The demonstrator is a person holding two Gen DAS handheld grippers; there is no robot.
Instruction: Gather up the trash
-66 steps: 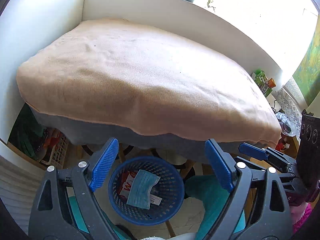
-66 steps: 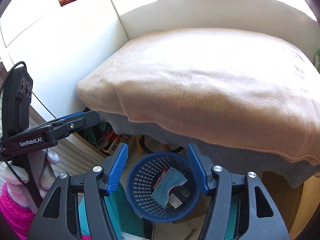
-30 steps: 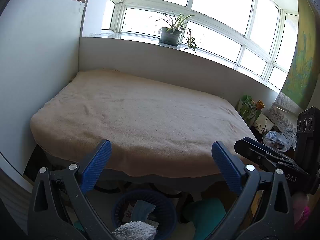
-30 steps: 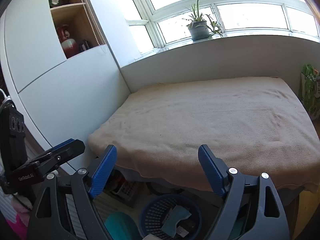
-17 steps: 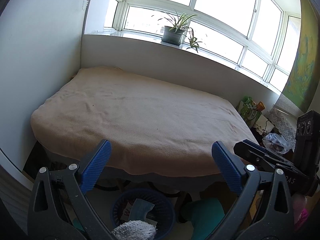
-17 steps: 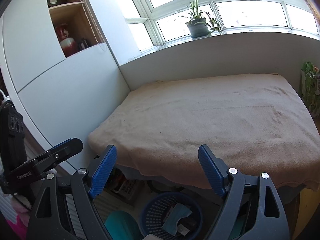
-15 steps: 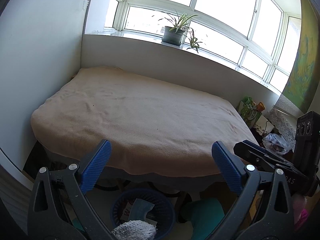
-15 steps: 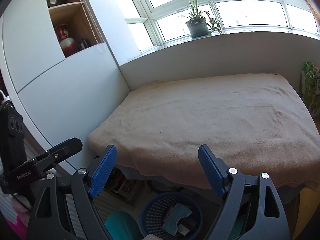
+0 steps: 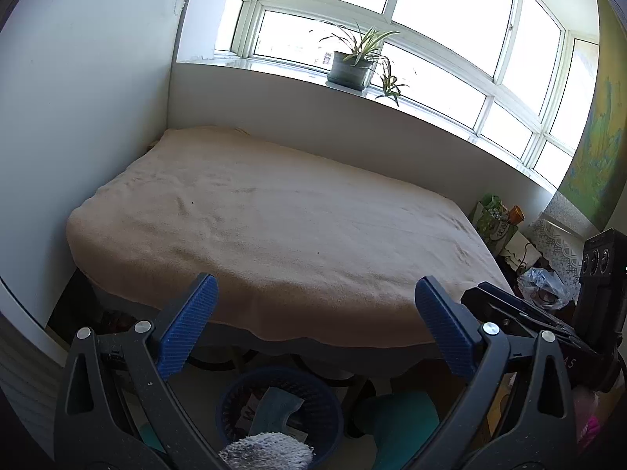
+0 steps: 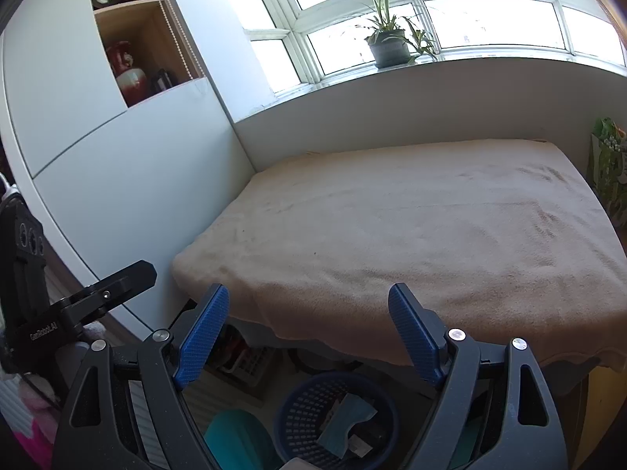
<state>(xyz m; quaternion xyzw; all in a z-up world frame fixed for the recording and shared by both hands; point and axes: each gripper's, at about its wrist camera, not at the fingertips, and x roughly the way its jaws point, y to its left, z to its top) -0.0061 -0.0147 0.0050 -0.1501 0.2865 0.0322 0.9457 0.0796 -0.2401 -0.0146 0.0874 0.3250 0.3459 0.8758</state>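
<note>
A blue mesh basket point(image 9: 313, 403) stands on the floor under the table's front edge and holds a blue face mask point(image 9: 274, 411) and paper wrappers. It also shows in the right wrist view point(image 10: 298, 415), with the mask point(image 10: 345, 427) inside. My left gripper point(image 9: 313, 321) is open and empty, held above the basket. My right gripper point(image 10: 309, 329) is open and empty, also above the basket. Each gripper shows at the edge of the other's view.
A table under a beige cloth point(image 9: 274, 227) fills the middle, against a white cabinet point(image 10: 117, 180) and a window sill with a potted plant point(image 9: 348, 66). Teal stools point(image 9: 403, 419) stand by the basket. Clutter point(image 9: 540, 286) sits at the right.
Both grippers rose and tilted up from over the basket about two seconds ago, so the basket dropped to the bottom of both views. Over the last second they are nearly still.
</note>
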